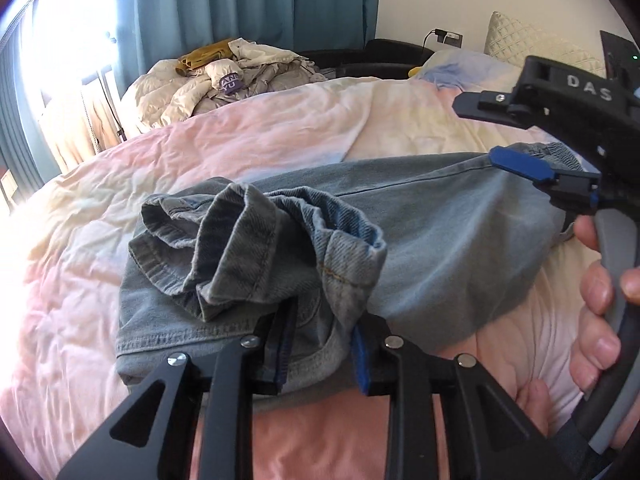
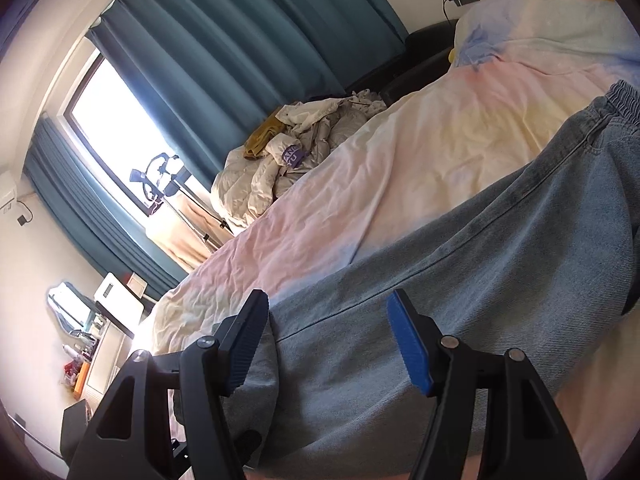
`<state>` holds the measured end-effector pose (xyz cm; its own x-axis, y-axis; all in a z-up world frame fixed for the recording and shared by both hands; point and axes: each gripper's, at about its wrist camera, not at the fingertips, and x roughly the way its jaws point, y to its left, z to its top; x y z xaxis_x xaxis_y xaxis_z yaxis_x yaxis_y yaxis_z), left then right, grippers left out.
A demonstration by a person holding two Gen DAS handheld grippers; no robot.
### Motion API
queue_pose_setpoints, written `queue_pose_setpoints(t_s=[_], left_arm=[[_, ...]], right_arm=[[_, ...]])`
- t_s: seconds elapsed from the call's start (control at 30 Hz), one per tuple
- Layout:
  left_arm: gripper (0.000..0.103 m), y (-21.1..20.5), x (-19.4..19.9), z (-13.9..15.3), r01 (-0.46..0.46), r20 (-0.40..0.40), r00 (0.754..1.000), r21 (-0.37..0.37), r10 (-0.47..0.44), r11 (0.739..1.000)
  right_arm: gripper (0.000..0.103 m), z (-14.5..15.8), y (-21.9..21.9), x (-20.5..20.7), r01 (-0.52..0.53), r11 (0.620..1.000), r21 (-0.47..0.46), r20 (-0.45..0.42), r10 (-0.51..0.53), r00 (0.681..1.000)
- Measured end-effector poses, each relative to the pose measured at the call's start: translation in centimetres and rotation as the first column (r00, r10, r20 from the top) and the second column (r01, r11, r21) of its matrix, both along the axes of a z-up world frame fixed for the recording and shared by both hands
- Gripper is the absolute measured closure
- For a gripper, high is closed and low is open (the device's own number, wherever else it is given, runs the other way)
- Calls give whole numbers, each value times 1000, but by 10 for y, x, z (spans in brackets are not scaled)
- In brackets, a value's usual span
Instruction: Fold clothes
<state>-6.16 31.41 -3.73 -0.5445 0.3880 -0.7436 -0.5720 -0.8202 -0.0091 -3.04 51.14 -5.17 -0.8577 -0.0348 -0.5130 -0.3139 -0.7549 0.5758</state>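
Light-blue jeans [image 1: 440, 220] lie across the bed, folded over, with the elastic waistband [image 1: 556, 150] at the far right. Their cuffs [image 1: 224, 240] sit bunched on top of the near end. My left gripper [image 1: 324, 350] stands over that end with its jaws slightly apart. Denim lies between them and does not look pinched. My right gripper [image 1: 476, 130], held by a hand [image 1: 600, 300], hangs open above the jeans' far side. In the right wrist view my right gripper [image 2: 326, 304] is spread wide just over the jeans [image 2: 480, 260], with nothing gripped.
The bed has a wrinkled pastel pink and yellow cover [image 1: 260, 128]. A heap of pale bedding and clothes [image 1: 224, 76] lies at its far corner by teal curtains [image 1: 248, 0]. A pillow [image 1: 460, 68] lies at the head. A bright window [image 2: 120, 128] and a cluttered desk [image 2: 104, 332] are off the bed's far side.
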Motion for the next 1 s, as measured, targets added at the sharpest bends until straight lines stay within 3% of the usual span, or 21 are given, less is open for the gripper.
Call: queue_pose_setpoints(t_s=[0.17,0.3,0.4,0.6,0.73,0.8,0.93,1.0], left_arm=[[77,-34,13,25,-11,-3,1000,50,11,999],[77,-63,17,48,-5,-61,998,55,8,998],[77,-85,11,55,-50,-84,995,89,57,995],[77,-124,-17,51,-166,9,985,258,170,952],[77,-135,-28,37,-212,28,977,258,212,943],[77,-139,-32,29,-229,25,973,246,229,942],[77,-149,-47,16,-270,116,962,282,247,921],[77,-152,-50,14,-287,116,957,265,265,920]], right_arm=[[40,4,-15,-1,-56,998,28,2,56,998],[40,9,-34,-7,-143,989,42,-8,143,990],[40,7,-53,-18,-234,971,50,9,234,972],[40,-3,-108,-35,-395,903,170,111,381,918],[40,-9,-142,-41,-458,844,280,186,420,888],[40,-14,-152,-46,-486,820,302,219,437,872],[40,-24,-165,-55,-524,780,343,292,442,849],[40,-29,-167,-59,-542,764,350,330,441,835]])
